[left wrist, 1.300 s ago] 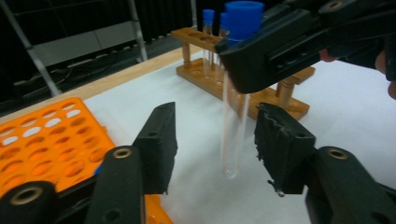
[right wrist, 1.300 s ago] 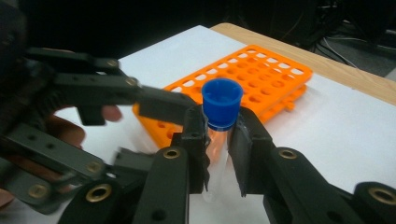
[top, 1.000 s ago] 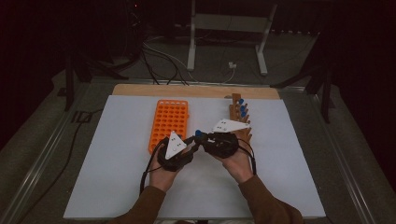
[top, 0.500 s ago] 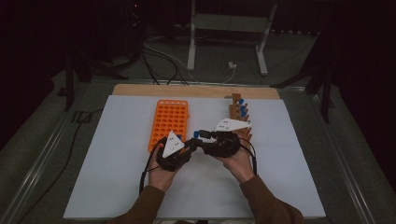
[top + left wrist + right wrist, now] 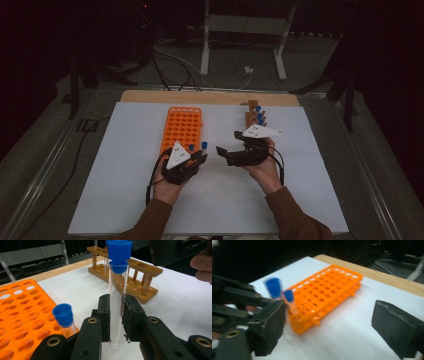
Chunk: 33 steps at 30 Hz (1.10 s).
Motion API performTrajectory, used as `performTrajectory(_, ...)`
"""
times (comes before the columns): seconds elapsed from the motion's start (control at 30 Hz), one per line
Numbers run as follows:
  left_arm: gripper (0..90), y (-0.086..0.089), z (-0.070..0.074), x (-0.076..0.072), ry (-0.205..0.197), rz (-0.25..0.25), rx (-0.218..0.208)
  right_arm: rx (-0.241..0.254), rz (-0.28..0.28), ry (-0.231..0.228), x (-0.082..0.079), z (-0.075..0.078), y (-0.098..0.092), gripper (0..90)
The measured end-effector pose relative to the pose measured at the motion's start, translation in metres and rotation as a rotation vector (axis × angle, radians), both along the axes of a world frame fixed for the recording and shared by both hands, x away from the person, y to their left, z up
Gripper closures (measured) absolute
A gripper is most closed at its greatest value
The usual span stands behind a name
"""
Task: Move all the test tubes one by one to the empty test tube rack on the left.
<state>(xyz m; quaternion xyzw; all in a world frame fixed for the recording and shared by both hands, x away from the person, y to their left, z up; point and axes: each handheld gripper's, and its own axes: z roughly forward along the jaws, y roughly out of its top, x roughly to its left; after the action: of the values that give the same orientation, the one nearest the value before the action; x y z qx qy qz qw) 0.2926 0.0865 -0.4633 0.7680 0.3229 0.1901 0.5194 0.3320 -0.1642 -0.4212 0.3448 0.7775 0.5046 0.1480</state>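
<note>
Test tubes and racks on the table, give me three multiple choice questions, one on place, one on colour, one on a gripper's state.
1. Where does the wooden rack stand relative to the orange rack, in the high view?
A. right
B. left
C. on top

2. What colour is the cap on the tube in the left gripper?
A. red
B. blue
C. white

3. How do the right gripper jaws stand?
A. shut on a tube
B. shut on the rack
C. open, nothing between

A, it stands right of the orange one; B, cap is blue; C, jaws spread wide, having just opened.
</note>
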Motion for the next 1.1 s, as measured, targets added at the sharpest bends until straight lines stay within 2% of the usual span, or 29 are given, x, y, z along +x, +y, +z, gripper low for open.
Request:
performTrajectory(0.3, 78.3, 0.013, 0.003, -0.001, 0.029, -0.018, -0.023, -0.004, -0.051, -0.005, 0.004, -0.002, -0.018, 9.6)
performTrajectory(0.57, 78.4, 0.029, 0.008, -0.001, 0.025, -0.042, -0.041, -0.029, -0.077, -0.026, 0.004, -0.003, -0.027, 8.3)
performTrajectory(0.83, 78.4, 0.048, 0.011, 0.001, -0.002, 0.040, -0.045, -0.035, -0.098, -0.030, 0.002, -0.006, -0.038, 7.7)
performTrajectory(0.97, 78.3, 0.049, 0.006, 0.005, -0.019, 0.096, -0.020, -0.041, -0.111, -0.038, 0.000, -0.006, -0.045, 7.4)
performTrajectory(1.1, 78.3, 0.045, 0.000, 0.010, -0.023, 0.121, -0.006, -0.049, -0.126, -0.042, -0.002, -0.007, -0.054, 7.3)
